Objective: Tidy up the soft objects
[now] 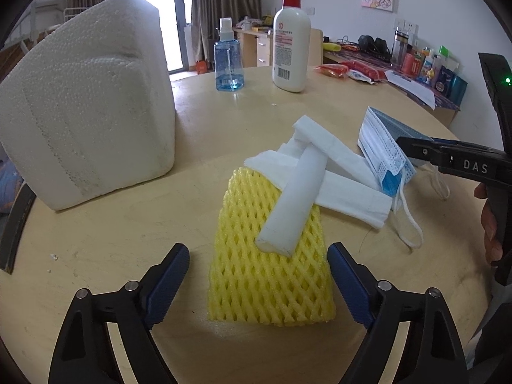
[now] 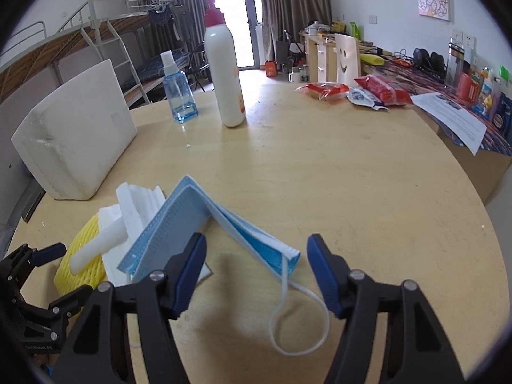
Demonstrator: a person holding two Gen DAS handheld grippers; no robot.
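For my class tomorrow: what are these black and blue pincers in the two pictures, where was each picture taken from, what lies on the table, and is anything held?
No robot here: a person holds one hand-squeezed pincer tool in each hand, each with a wide-angle camera looking along its fingers. One picture comes from the left gripper, the other from the right gripper. On the round wooden table lie a yellow foam net, a white foam stick resting on it, folded white foam sheets and a blue face mask. Behind stand a styrofoam block, a spray bottle and a lotion bottle. Nothing is held: each gripper's jaws straddle an item, the net and the mask, without pressing.
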